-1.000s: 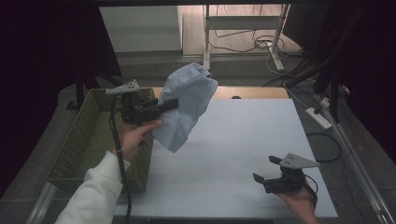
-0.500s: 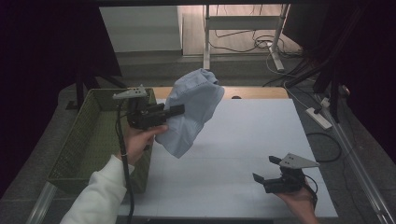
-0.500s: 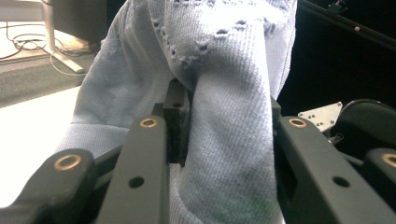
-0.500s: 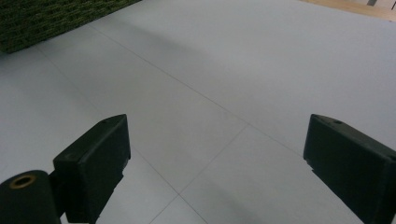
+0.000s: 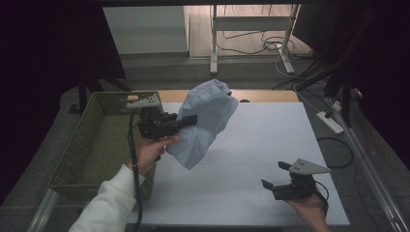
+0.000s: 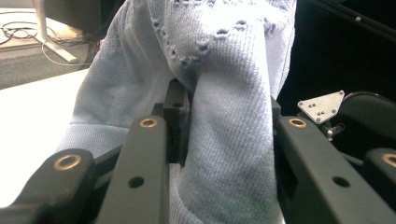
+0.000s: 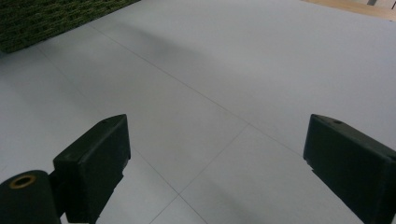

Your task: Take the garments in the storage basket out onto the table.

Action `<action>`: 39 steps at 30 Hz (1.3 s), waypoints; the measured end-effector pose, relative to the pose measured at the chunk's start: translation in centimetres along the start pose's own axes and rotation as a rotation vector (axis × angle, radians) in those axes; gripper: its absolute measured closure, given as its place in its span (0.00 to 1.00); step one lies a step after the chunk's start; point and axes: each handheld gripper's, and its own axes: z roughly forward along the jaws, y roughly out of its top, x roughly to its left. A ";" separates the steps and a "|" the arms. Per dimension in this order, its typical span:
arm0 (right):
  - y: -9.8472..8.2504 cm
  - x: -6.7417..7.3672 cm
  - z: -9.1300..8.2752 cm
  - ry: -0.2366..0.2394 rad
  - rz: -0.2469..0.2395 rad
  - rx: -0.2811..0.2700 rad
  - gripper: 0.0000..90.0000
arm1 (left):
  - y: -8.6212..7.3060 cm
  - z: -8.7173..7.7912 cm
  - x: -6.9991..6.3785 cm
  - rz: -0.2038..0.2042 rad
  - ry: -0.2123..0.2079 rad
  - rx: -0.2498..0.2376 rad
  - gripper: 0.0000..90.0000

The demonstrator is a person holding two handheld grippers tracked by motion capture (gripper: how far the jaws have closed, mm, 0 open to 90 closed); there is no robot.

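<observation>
A pale blue knitted cloth (image 5: 205,121) hangs in the air over the left part of the white table (image 5: 261,145), bunched and drooping. My left gripper (image 5: 191,120) is shut on it and points right. In the left gripper view the cloth (image 6: 219,116) fills the gap between the two black jaws, gripped at a thick fold. Low over the table's front right corner my right gripper (image 5: 270,180) stands open, pointing left. Its own view shows bare table (image 7: 210,84) between its wide jaws (image 7: 217,154).
A green woven basket (image 5: 92,145) stands at the table's left edge, just left of my left hand; its corner (image 7: 42,18) appears in the right gripper view. Beyond the table are a desk frame (image 5: 251,29) and floor cables (image 5: 329,121).
My left gripper has carried the cloth rightward, away from the basket and further over the table, and slightly down. The right gripper has stayed put.
</observation>
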 end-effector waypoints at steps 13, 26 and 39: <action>0.0 0.0 0.0 0.000 -0.001 0.002 0.08 | -1.1 1.5 -0.8 -0.003 -0.028 0.014 0.75; -0.1 0.0 0.0 0.001 0.000 0.004 0.09 | -1.8 2.6 -1.2 -0.006 -0.045 0.029 0.75; -0.1 0.0 0.0 -0.002 -0.005 0.011 0.08 | -3.4 4.6 -1.5 -0.021 -0.061 0.063 0.75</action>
